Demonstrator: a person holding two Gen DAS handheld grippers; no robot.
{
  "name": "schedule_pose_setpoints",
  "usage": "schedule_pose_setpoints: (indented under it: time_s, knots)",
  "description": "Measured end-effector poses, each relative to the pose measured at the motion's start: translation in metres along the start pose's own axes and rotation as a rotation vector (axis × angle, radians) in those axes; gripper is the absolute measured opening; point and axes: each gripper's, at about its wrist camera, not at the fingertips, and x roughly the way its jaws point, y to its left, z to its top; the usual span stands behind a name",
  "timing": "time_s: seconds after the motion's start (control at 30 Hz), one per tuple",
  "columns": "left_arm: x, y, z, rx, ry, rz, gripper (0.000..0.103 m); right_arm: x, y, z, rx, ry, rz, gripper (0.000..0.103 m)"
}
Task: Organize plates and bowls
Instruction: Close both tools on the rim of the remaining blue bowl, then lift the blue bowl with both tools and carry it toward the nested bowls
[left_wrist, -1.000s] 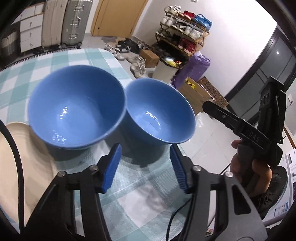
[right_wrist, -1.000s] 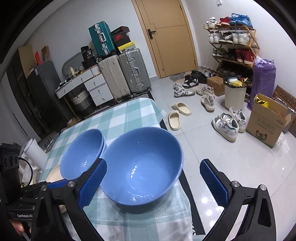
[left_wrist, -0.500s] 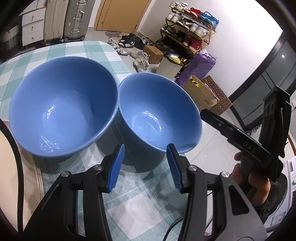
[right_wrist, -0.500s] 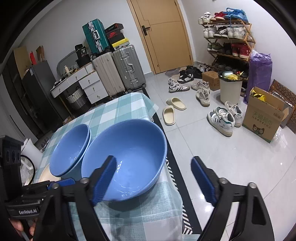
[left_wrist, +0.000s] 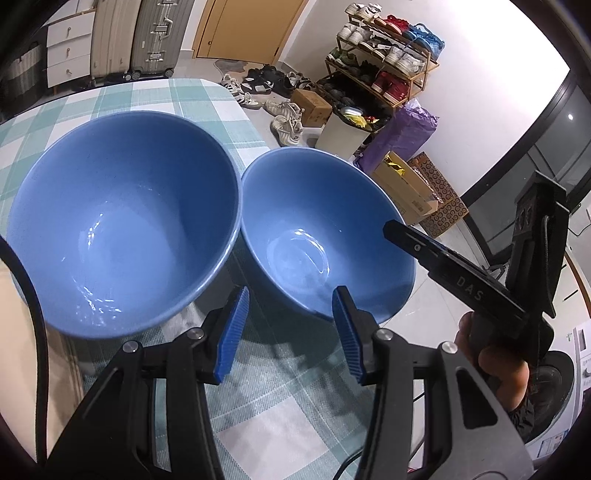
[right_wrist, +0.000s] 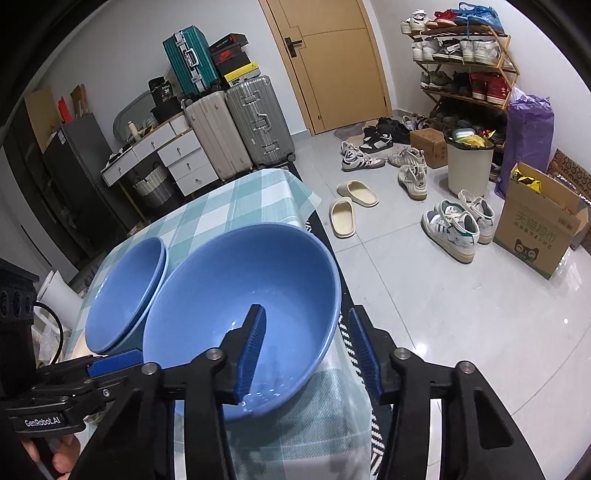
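Bowls in blue crowd the edge of a table (left_wrist: 280, 417) draped in a green-and-white check cloth; seen from the left wrist, the larger bowl (left_wrist: 122, 225) fills the frame from 9 to 11 o'clock, apparently nested in another of its kind judging by the doubled rim in the right wrist view, and the smaller bowl (left_wrist: 325, 236) sits just beside it toward 1 o'clock, rims almost meeting; whether they touch cannot be told. Left gripper (left_wrist: 291, 328) hangs parted at 6 o'clock, its blue pads bracketing the near side of the smaller bowl without pressing on it, nothing held. Right gripper (right_wrist: 306, 350) straddles the right-hand rim of that same bowl (right_wrist: 240, 306) at 6 o'clock in its own view, one pad inside the bowl and the other outside the wall; its jaws have just been closing with the rim between them, yet a gap shows on both sides, so the grip is not yet made. Pale plate (left_wrist: 22, 347) edges in at 8 o'clock under the larger bowl. A person's hand (left_wrist: 491, 362) grips the right tool's handle at 4 o'clock. Beyond the table, suitcases (right_wrist: 240, 129) stand at 11 o'clock, a shoe rack (right_wrist: 465, 62) at 1 o'clock and loose sneakers (right_wrist: 454, 225) on the tiled floor at 3 o'clock.
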Motion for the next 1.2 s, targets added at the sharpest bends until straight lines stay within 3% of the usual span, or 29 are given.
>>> schedule_pose_setpoints:
  time_s: [0.13, 0.3, 0.5, 1.2]
  knots:
    - [0.005, 0.001, 0.004, 0.002, 0.004, 0.004, 0.044, 0.004, -0.006, 0.004, 0.013, -0.002, -0.001, 0.037]
    - [0.008, -0.002, 0.003, 0.027, 0.010, -0.006, 0.030, 0.007, -0.008, 0.005, 0.014, -0.003, 0.012, 0.028]
    - [0.012, -0.004, 0.004, 0.052, 0.005, 0.013, 0.027, 0.006, -0.012, 0.004, 0.023, -0.011, 0.005, 0.018]
    - [-0.006, -0.025, -0.004, 0.134, -0.032, 0.040, 0.027, -0.024, -0.008, 0.000, 0.000, -0.059, -0.010, 0.018]
